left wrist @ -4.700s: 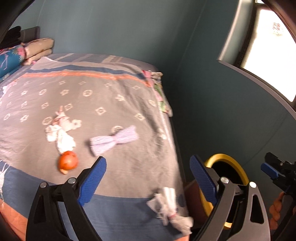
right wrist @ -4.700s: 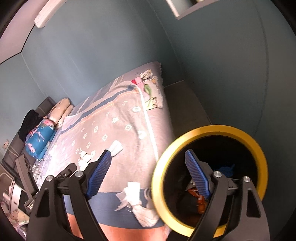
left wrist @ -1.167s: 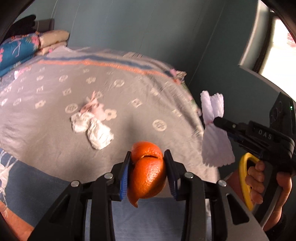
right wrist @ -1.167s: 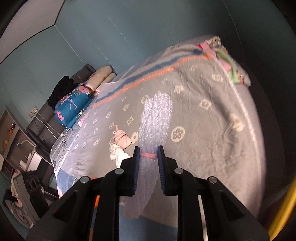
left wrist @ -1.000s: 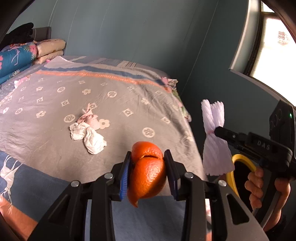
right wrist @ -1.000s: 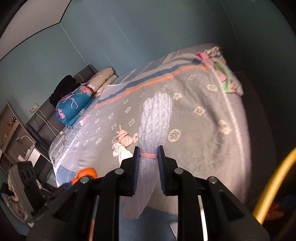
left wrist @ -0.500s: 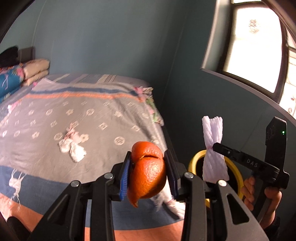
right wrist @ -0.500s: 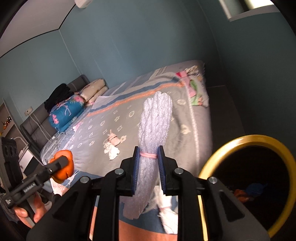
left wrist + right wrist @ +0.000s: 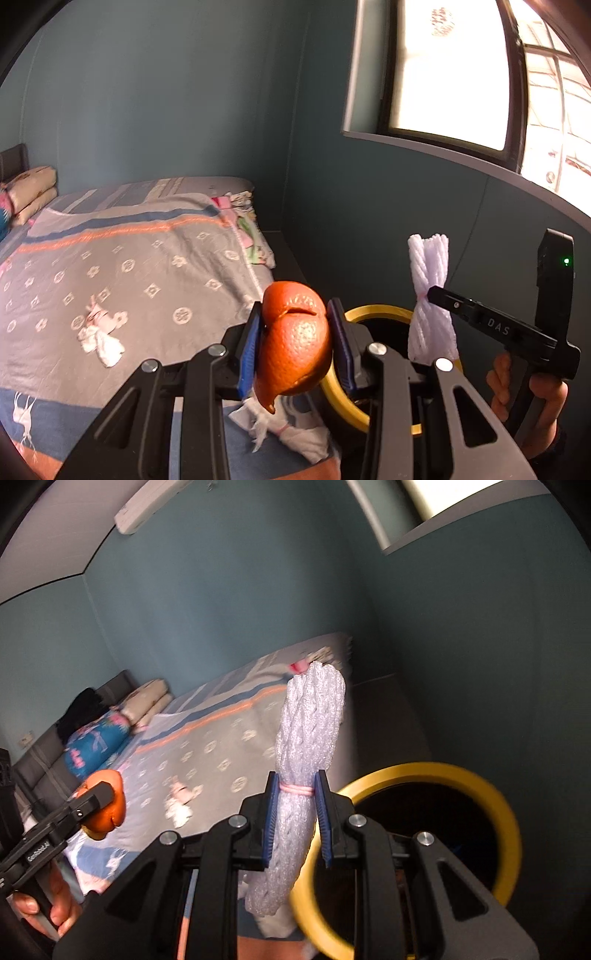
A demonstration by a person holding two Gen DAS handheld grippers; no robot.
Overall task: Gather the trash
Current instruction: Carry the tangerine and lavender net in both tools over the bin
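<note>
My left gripper (image 9: 296, 338) is shut on an orange peel (image 9: 295, 343) and holds it in the air next to the yellow-rimmed bin (image 9: 373, 312). My right gripper (image 9: 295, 812) is shut on a white foam net bundle (image 9: 306, 760) tied with a pink band, held upright over the bin's near rim (image 9: 480, 794). The bundle also shows in the left wrist view (image 9: 430, 291), and the peel in the right wrist view (image 9: 105, 805). Crumpled tissues (image 9: 99, 341) lie on the grey bed (image 9: 147, 266). Another tissue wad (image 9: 291, 428) lies at the bed's corner by the bin.
The bin stands on the dark floor between the bed and the teal wall (image 9: 369, 221). A window (image 9: 443, 74) is above it. Pillows (image 9: 147, 698) and a blue bundle (image 9: 96, 746) lie at the head of the bed.
Both grippers have lifted away from the bed and swung right toward the bin, each still holding its item. The bin rim has come into fuller view under the right gripper.
</note>
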